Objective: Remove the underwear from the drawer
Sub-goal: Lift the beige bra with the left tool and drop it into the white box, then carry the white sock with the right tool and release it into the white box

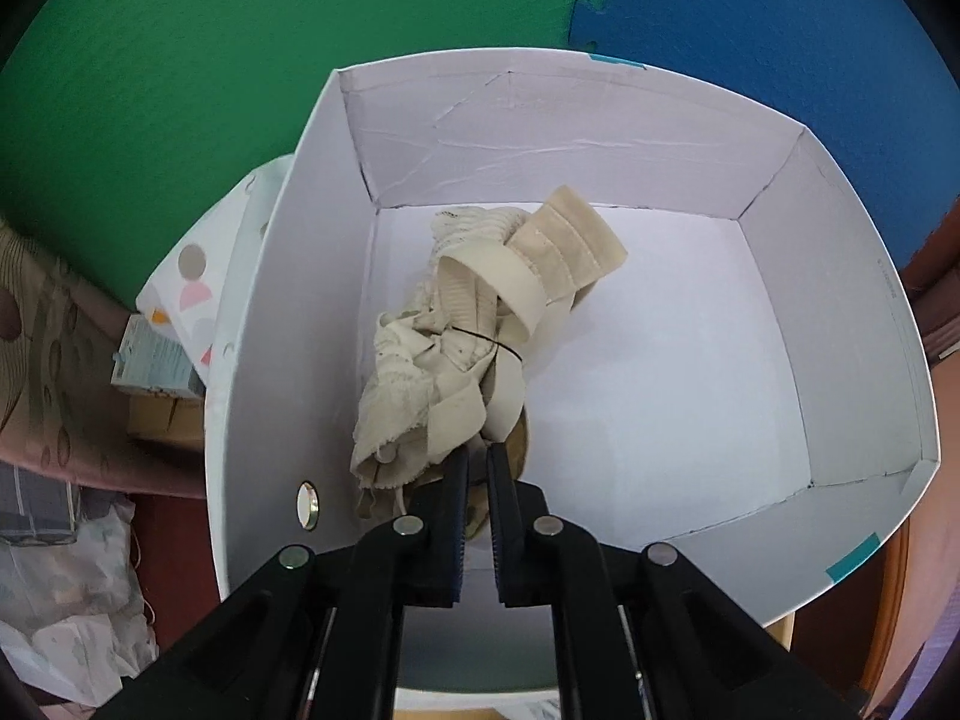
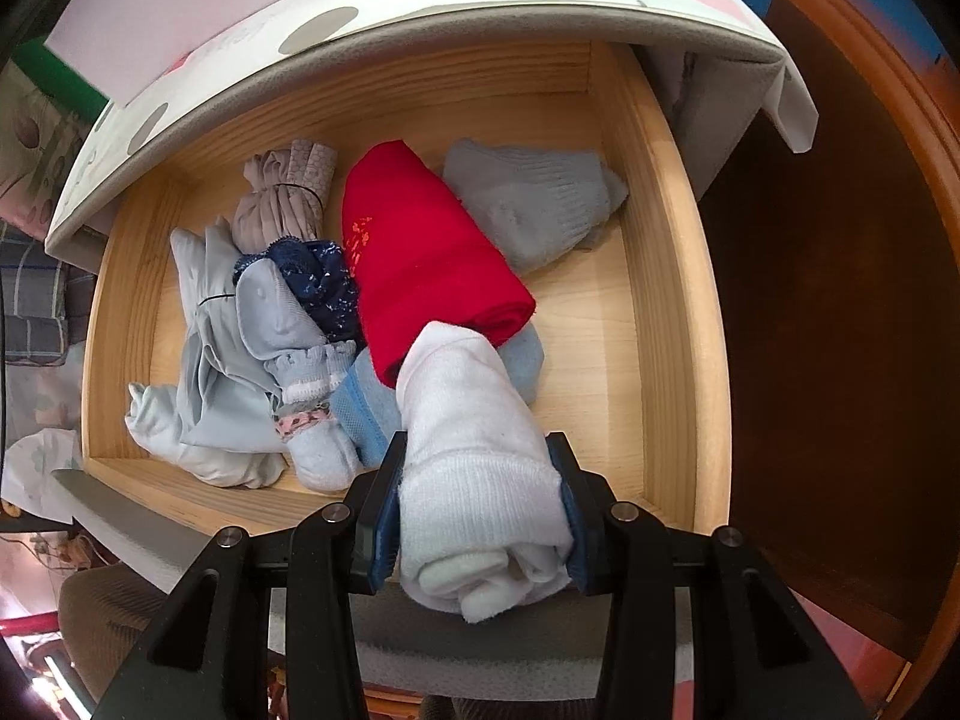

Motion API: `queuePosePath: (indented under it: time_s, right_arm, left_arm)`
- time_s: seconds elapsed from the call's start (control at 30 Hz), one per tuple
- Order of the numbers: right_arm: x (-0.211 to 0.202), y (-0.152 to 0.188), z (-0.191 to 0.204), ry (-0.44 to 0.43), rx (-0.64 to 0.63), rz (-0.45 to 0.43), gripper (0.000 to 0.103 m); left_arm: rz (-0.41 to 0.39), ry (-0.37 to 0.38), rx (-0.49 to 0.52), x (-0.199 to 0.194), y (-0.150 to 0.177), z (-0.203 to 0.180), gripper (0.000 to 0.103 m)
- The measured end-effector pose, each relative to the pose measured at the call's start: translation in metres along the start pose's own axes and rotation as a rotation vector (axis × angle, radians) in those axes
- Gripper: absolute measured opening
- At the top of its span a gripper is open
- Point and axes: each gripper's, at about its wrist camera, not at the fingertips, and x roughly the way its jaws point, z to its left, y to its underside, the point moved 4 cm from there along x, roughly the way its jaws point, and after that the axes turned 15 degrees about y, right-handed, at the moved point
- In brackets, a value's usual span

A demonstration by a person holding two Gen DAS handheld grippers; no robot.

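Green and blue foam mats (image 1: 300,60) back a white cardboard box (image 1: 852,312), where the left tongs (image 1: 477,462) pinch a beige lace underwear bundle (image 1: 468,330) hanging inside it. Over the open pale wooden drawer (image 2: 678,300), the right tongs (image 2: 480,510) clamp a rolled white knit garment (image 2: 474,456) above a red roll (image 2: 420,252) and pale blue clothes (image 2: 222,360).

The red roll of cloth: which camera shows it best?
The right wrist view. There the red roll lies in full sight in the wooden drawer, just beyond the white bundle held in the right gripper. The left wrist view does not show it.
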Motion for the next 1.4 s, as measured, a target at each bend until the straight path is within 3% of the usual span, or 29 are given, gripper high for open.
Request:
queuePosePath:
  time_s: [0.37, 0.83, 1.17, 1.4]
  right_arm:
    - [-0.004, 0.000, -0.001, 0.006, 0.008, -0.007, 0.040]
    - [-0.004, 0.000, 0.004, 0.027, 0.001, -0.012, 0.040]
    - [-0.005, 0.001, 0.005, 0.050, -0.005, -0.026, 0.040]
    - [-0.010, 0.000, 0.006, 0.050, -0.005, -0.058, 0.040]
  left_arm:
    - [0.012, 0.005, -0.012, -0.018, 0.032, 0.015, 0.007]
    - [0.017, -0.016, -0.017, -0.030, 0.045, 0.009, 0.007]
    - [-0.099, 0.007, -0.009, -0.060, 0.044, -0.005, 0.040]
    - [-0.180, 0.005, 0.032, -0.112, 0.066, -0.011, 0.050]
